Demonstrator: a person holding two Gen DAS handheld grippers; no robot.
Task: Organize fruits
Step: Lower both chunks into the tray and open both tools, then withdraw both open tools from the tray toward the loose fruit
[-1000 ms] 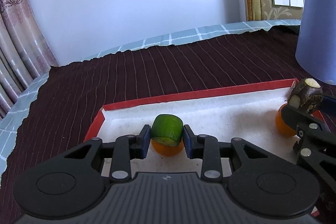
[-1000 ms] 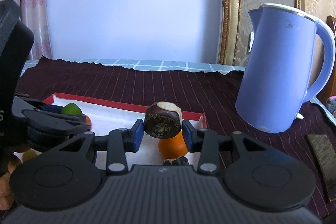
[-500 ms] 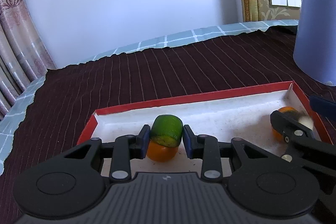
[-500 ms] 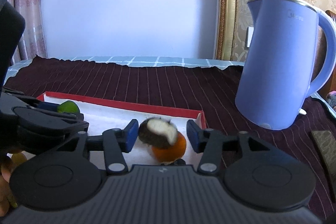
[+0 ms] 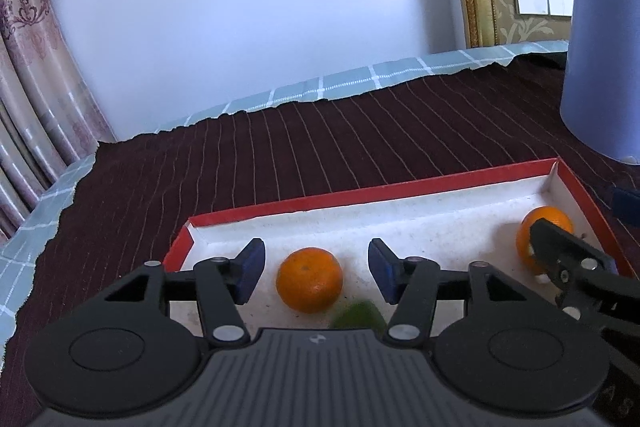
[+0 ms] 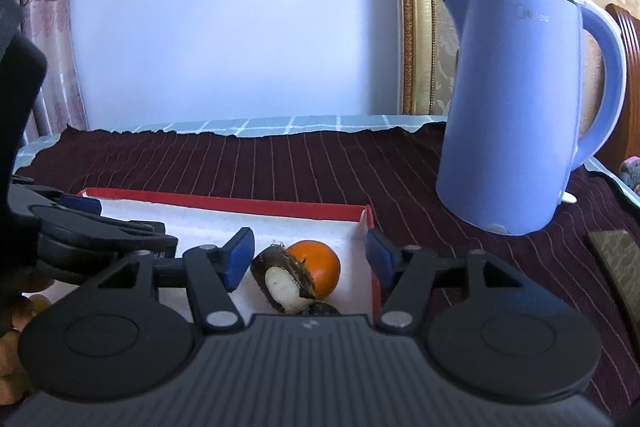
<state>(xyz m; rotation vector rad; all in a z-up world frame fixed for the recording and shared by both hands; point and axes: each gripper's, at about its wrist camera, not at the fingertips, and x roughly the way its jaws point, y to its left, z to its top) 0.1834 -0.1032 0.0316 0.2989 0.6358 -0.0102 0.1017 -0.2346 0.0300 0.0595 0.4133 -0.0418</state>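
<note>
A shallow red tray (image 5: 360, 197) with a white floor lies on the dark striped cloth. My left gripper (image 5: 316, 269) hangs over its left part, jaws opening, nothing pressed between the pads. An orange (image 5: 310, 279) rests on the tray floor below the gap, and a blurred green fruit (image 5: 360, 315) lies just beside it at the gripper's body. My right gripper (image 6: 310, 261) is over the tray's (image 6: 224, 203) right corner, jaws opening. Under it a dark brown fruit with a white cut face (image 6: 282, 281) lies against a second orange (image 6: 320, 267), free of the pads.
A tall blue kettle (image 6: 516, 107) stands on the cloth right of the tray. A flat brown object (image 6: 618, 263) lies at the far right. The cloth's ragged far edge gives way to a pale checked cover (image 5: 360, 83). Curtains hang at the left.
Both grippers opened. The green fruit dropped from the left pads down beside the orange. The brown fruit fell from the right pads and now rests against the other orange.
</note>
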